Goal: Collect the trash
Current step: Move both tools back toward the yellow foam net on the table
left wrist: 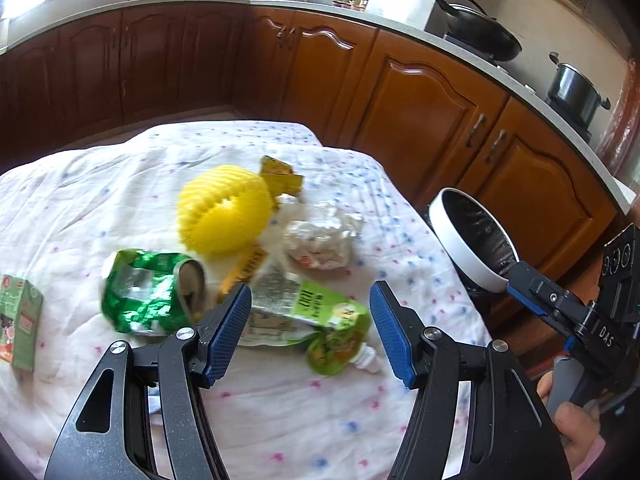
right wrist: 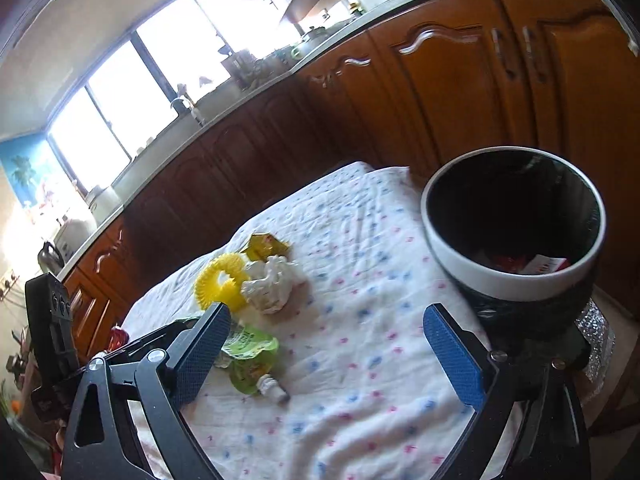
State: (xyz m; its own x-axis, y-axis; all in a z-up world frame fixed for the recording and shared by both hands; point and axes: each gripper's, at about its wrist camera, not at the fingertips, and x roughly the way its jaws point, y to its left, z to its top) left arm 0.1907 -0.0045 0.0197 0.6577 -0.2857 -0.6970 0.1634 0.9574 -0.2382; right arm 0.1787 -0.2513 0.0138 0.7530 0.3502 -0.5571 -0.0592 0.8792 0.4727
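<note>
Picking up: trash off the cloth-covered table (left wrist: 120, 184), piece by piece.
Left claw (left wrist: 310, 330): wide open, holding nothing — hanging just over the green pouch (left wrist: 316, 320), likely lined up to grab it next.
Right claw (right wrist: 338, 354): wide open too, nothing in it — close beside the bin, perhaps ready for another piece.
Green pouch: lying flat near the front edge, white spout (left wrist: 366, 358) poking out toward the claw.
Shiny green wrapper (left wrist: 148, 292): crumpled, just left of the pouch.
Yellow spiky ring (left wrist: 224, 208): in the middle of the pile, touching the yellow packet (left wrist: 280, 174) behind it.
White crumpled paper (left wrist: 320, 236): just right of the ring.
Small green carton (left wrist: 18, 320): off to the far left, apart from the pile.
Bin (right wrist: 514, 284): white rim, black bag inside, set right at the table edge — an easy drop spot.
Inside the bin: some red and white trash (right wrist: 532, 266) already at the bottom.
Left to do: most pieces still out on the cloth.
</note>
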